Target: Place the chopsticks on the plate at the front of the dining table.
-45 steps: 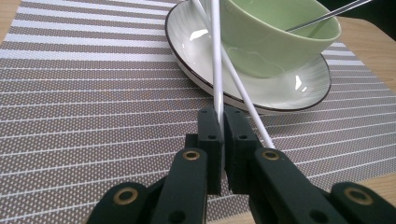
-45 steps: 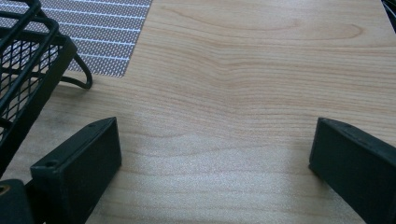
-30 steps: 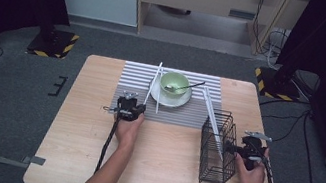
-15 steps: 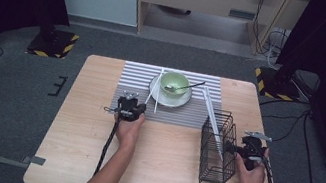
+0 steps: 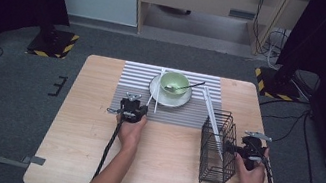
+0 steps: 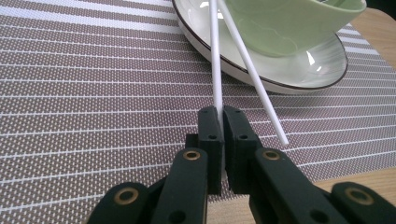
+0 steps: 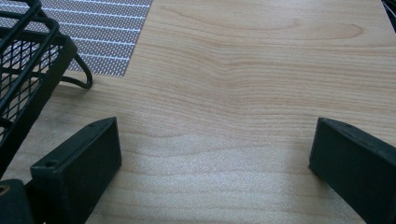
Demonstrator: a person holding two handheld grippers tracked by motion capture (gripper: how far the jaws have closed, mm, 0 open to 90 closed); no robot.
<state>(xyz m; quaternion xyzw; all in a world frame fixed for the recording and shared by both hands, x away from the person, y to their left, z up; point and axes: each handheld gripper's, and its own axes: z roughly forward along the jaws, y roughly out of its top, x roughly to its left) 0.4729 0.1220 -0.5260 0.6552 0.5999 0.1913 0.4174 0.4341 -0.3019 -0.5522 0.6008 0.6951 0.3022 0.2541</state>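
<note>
My left gripper (image 6: 221, 114) is shut on the near end of a white chopstick (image 6: 215, 65) that slants up onto the saucer (image 6: 299, 74). A second white chopstick (image 6: 254, 77) lies just right of it, loose, its tip on the striped placemat (image 6: 93, 88). In the high view the left gripper (image 5: 140, 107) sits at the mat's front edge, below and left of the green bowl (image 5: 175, 82). My right gripper (image 7: 215, 154) stands wide open over bare wood, beside the black wire basket (image 7: 28, 70); the high view shows the right gripper (image 5: 247, 143) right of the basket (image 5: 216, 149).
A dark spoon (image 5: 188, 86) rests in the bowl. White sticks (image 5: 211, 116) lean out of the basket's far left corner. The wooden table (image 5: 80, 148) has free room at front left. Cables trail from both grippers toward the front edge.
</note>
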